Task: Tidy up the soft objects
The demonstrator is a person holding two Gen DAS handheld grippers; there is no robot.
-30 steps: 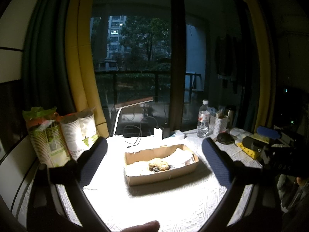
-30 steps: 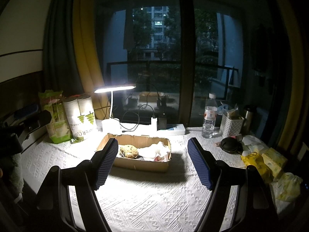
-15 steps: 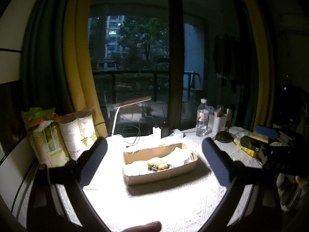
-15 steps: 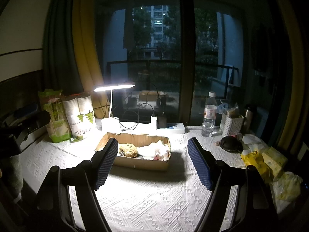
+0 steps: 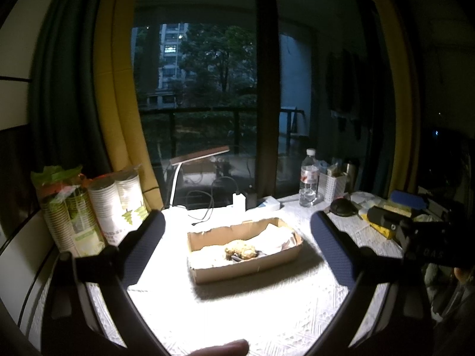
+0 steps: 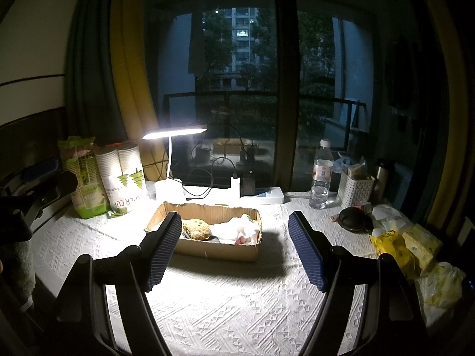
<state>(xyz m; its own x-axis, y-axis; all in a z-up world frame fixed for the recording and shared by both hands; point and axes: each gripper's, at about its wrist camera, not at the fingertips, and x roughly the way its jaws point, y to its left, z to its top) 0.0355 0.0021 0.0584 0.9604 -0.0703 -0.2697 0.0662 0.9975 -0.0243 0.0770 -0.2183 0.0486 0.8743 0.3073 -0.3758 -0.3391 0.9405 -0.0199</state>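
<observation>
With both hand-held grippers, left (image 5: 237,237) and right (image 6: 234,247), spread empty, the box's (image 6: 213,249) tan plush toy (image 6: 197,229) looked light and squashy, best pinched across its middle.

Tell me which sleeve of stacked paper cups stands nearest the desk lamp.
The white paper-cup sleeve with green tree print, right beside the lit white desk lamp; the green-patterned cup sleeve stands further left.

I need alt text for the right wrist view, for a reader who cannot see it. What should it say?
An open gripper hangs above a white tablecloth, empty, facing a cardboard box that holds a brown sponge and white cloth. A lit desk lamp, paper cups and a water bottle stand behind, before a dark window.
</observation>
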